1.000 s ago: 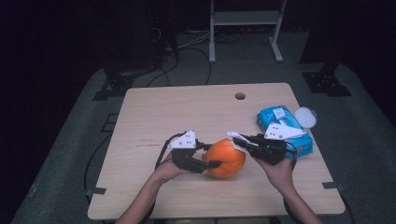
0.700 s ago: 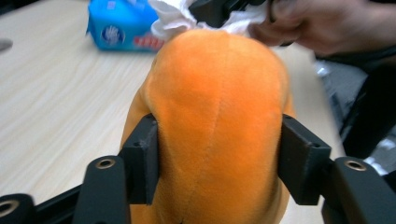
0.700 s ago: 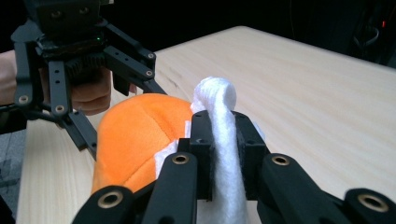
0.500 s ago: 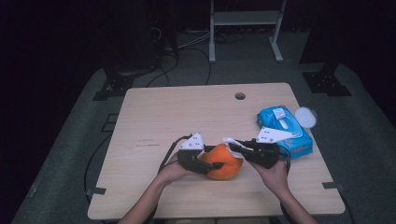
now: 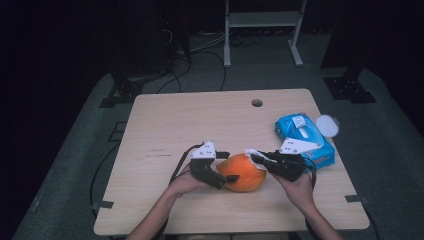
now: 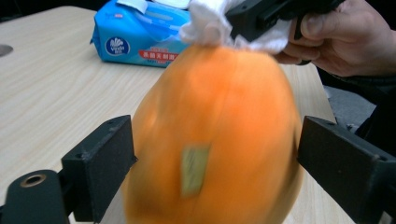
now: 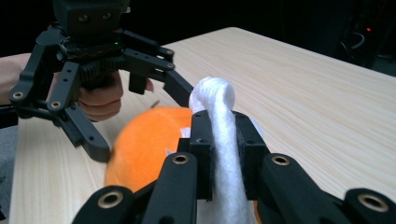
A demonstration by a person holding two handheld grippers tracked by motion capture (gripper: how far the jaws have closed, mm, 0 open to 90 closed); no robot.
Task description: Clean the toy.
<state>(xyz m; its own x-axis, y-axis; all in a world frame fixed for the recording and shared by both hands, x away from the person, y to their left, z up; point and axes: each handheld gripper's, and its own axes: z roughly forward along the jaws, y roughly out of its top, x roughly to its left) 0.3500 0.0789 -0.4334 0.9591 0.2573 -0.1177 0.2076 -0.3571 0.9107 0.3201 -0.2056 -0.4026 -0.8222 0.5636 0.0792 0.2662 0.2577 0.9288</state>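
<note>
Your left gripper (image 5: 223, 176) has just been opening; its jaws now stand wide either side of the orange fruit (image 5: 243, 172), fruit between them but, going by the left gripper view, pads clear of the skin, so released. Your right gripper (image 5: 264, 159) is clenched on a white wipe (image 7: 219, 135), pressing it onto the fruit's top right. Fruit sits on the table (image 5: 170, 130) near its front edge, a bit right of centre, blue wipes pack (image 5: 305, 140) near the right edge behind your right hand. Long axis runs roughly along the front edge, gripper to gripper. Fruit lies straight ahead of the left jaws, closer to the left hand. Nothing grips it now, so I'd reckon wiping could roll it; reclamp w/ left first
</note>
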